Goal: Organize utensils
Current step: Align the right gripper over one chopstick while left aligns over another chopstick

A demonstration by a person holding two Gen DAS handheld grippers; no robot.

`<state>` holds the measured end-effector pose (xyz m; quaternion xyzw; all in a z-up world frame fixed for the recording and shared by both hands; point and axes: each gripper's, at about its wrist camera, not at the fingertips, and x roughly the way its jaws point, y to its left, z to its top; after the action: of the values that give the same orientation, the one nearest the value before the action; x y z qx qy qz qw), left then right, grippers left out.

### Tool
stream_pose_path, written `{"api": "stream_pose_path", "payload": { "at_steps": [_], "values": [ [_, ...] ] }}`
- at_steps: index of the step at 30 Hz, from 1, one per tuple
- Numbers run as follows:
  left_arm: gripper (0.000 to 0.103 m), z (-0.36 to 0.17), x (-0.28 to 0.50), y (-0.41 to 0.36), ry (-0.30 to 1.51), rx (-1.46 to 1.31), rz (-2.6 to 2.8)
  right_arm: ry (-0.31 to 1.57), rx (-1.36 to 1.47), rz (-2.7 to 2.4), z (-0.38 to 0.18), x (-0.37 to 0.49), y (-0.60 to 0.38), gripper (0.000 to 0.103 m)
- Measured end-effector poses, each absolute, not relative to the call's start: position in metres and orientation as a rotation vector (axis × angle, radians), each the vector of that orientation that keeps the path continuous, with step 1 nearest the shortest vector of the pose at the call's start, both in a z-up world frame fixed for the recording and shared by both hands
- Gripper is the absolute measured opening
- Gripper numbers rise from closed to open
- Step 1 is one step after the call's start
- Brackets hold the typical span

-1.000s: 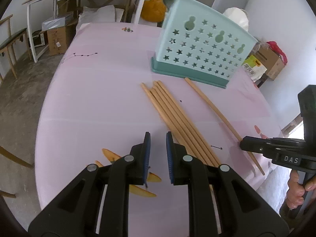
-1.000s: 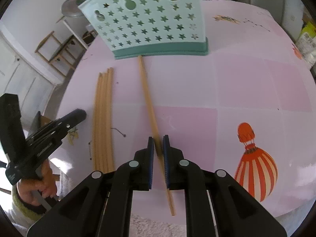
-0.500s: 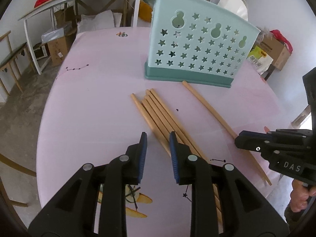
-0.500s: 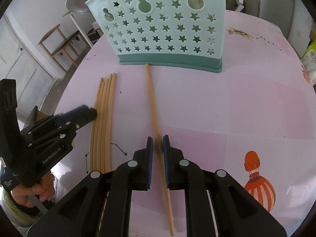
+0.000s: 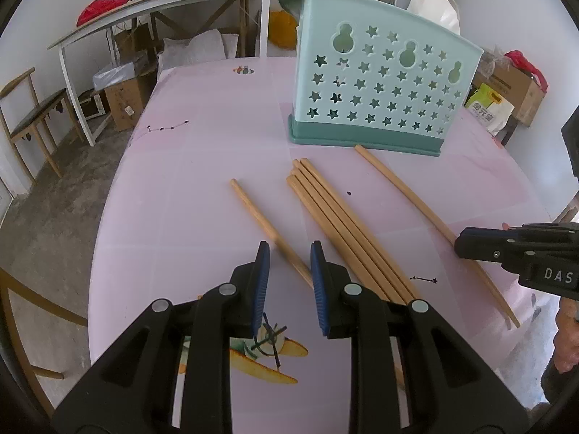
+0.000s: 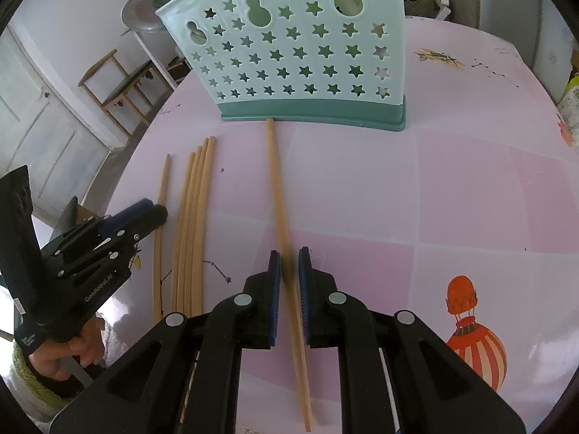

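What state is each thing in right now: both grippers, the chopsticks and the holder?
Left gripper: open, astride the separated chopstick, not pinching it.
Right gripper: shut on the lone chopstick, whose far tip sits at the holder's base.
Bundle of chopsticks: flat on the table, untouched.
Holder: upright; inside not visible.

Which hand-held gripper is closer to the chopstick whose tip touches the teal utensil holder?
Right. The right hand-held gripper is shut on that chopstick; the left hand-held gripper straddles a separate chopstick beyond the bundle.
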<state>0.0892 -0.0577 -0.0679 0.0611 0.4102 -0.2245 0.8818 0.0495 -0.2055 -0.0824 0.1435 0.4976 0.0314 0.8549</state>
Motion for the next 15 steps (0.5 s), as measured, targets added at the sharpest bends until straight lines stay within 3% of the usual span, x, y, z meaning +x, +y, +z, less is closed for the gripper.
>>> {"api": "stream_pose_path", "payload": {
  "at_steps": [15],
  "values": [
    [0.020,-0.069,0.094,-0.051,0.837,0.068,-0.501,1.065,0.235,0.005,-0.079,0.054,-0.190,0.011]
  ]
}}
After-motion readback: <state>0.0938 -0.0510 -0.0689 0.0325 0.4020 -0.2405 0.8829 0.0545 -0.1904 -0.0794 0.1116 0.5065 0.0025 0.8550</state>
